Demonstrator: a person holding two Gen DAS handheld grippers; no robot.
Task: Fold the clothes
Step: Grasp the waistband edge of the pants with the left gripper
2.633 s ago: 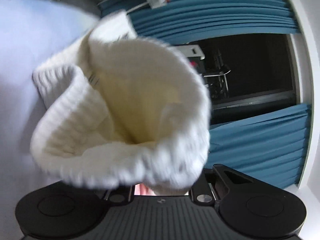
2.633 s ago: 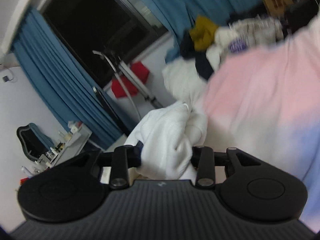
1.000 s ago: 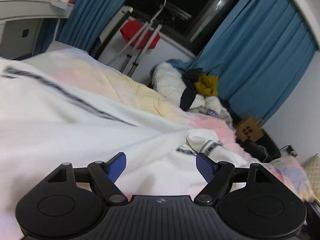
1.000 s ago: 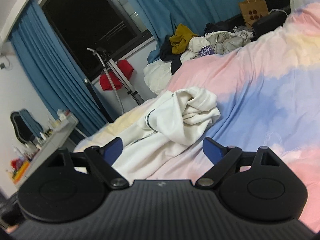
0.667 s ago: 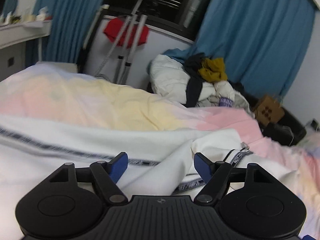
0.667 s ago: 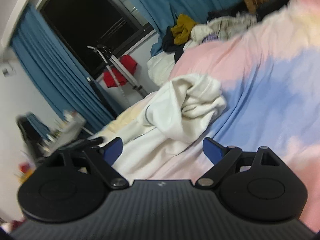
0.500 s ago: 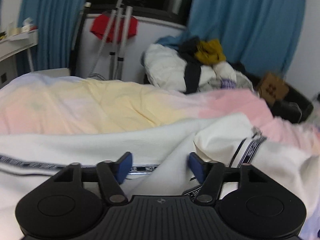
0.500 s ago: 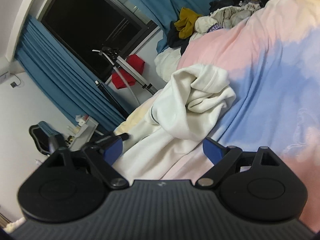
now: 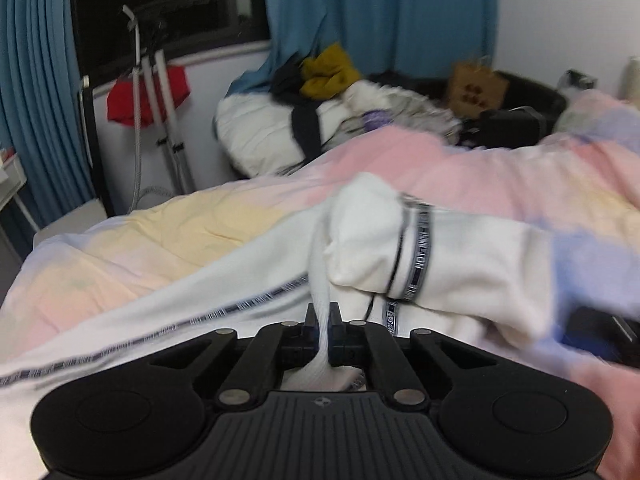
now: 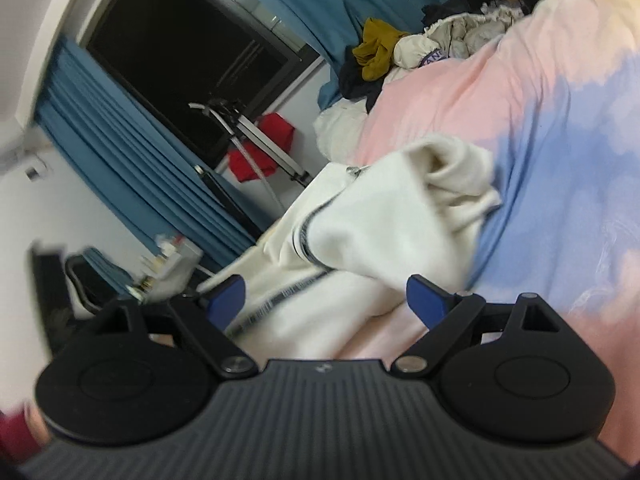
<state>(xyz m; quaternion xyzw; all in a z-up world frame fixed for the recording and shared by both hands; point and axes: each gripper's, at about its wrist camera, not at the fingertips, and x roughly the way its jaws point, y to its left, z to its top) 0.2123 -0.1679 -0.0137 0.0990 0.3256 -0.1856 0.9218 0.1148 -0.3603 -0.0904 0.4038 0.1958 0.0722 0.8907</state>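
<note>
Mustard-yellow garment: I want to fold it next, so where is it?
The mustard-yellow garment lies on top of the clothes pile beyond the bed's far edge, below the blue curtain, right of the red cloth.

The cream-white garment point(image 9: 460, 264), trimmed with a dark lettered stripe, lies rumpled across the middle of the pastel pink, yellow and blue bedspread point(image 9: 520, 176), one part bunched into a loose mound and a ribbed edge pulled up taut into a narrow fold.

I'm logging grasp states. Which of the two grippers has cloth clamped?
The left gripper: its jaws are shut on a ridge of the white garment. The right gripper hovers open, nothing between its jaws.
</note>
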